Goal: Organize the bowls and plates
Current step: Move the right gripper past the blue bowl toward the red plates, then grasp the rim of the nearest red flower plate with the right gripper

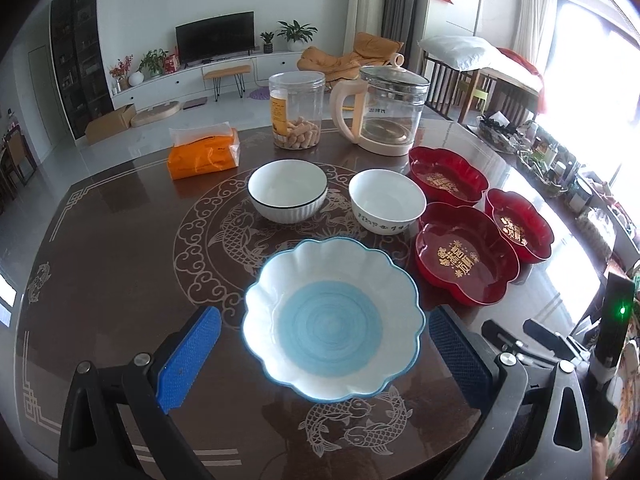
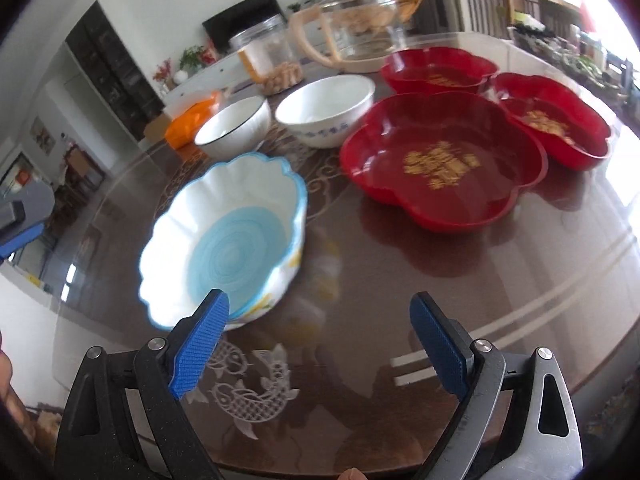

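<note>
A scalloped white bowl with a blue centre (image 1: pixel 334 320) sits on the dark round table (image 1: pixel 120 260), straight between the wide-apart fingers of my left gripper (image 1: pixel 324 314), which is open and not touching it. Behind it stand a black-rimmed white bowl (image 1: pixel 287 190) and a white bowl with blue marks (image 1: pixel 386 200). Three red flower-shaped plates (image 1: pixel 466 254) (image 1: pixel 518 224) (image 1: pixel 448 174) lie to the right. My right gripper (image 2: pixel 320 301) is open over bare table; its left fingertip (image 2: pixel 212 320) overlaps the scalloped bowl's (image 2: pixel 224 236) near rim. The nearest red plate (image 2: pixel 444 160) lies ahead of it.
At the back of the table stand a glass kettle (image 1: pixel 384 112), a clear snack jar (image 1: pixel 296 110) and an orange tissue pack (image 1: pixel 204 152). A cluttered shelf (image 1: pixel 560 168) runs along the right by the window. The table's near edge curves just below both grippers.
</note>
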Available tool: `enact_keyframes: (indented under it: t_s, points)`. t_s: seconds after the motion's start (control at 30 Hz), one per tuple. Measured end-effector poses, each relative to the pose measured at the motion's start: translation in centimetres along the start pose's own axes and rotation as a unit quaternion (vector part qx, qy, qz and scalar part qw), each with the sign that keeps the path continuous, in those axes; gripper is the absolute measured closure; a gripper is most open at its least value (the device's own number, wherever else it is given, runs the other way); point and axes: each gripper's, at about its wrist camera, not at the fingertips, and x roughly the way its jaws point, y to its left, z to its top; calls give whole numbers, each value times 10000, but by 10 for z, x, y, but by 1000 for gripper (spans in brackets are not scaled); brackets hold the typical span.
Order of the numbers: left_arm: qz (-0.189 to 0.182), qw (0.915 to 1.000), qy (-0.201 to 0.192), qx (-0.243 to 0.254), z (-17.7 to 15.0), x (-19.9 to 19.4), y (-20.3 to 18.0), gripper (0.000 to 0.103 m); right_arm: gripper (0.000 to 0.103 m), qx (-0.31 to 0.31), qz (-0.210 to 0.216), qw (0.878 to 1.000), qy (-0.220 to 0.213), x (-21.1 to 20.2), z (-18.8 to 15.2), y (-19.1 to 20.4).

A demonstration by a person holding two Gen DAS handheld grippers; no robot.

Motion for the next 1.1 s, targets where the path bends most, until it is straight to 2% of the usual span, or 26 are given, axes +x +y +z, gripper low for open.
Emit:
enact_keyframes:
  t_s: [0.1,0.17,0.27,0.33,0.4,0.43,0.47,0.5,0.53,0.57,0.7,0.83,1.0,1.1]
  points:
    - [-128,9996,118,232,13,24,-31,0,9,674,-578,9960,-89,-2,33,-60]
    - [-248,9981,280,480,22,47,-54,0,9,960,-487,9942,69,11,53,-86]
    - [-239,9955,585,711,33,84,-79,0,12,739,-627,9945,404,41,74,-90]
    - [-203,9939,768,765,38,103,-87,0,12,564,-738,9947,450,57,83,-84]
    - [-176,9927,884,796,41,117,-91,0,13,666,-689,9941,509,69,87,-87]
    - [-153,9923,906,835,43,123,-93,0,17,747,-647,9937,523,71,86,-89]
    - [-107,9919,915,872,44,127,-95,0,24,788,-647,9933,542,73,85,-92]
    - [-69,9916,918,905,46,130,-96,0,56,827,-651,9928,576,76,85,-95]
    - [-47,9912,927,943,46,133,-99,0,81,874,-809,9911,596,76,84,-99]
    - [-40,9908,936,978,47,135,-101,0,86,939,-805,9907,560,73,82,-103]
    - [-170,9880,959,1197,40,133,-113,0,88,1073,-602,9904,632,56,72,-116]
    - [-623,9801,1121,1516,22,126,-140,0,89,1231,-488,9889,669,25,48,-134]
    - [-871,9717,1311,1763,-5,129,-175,0,90,1372,-703,9860,634,-17,20,-165]
    - [-846,9726,1300,1734,-10,136,-188,0,90,1461,-701,9847,638,-29,11,-181]
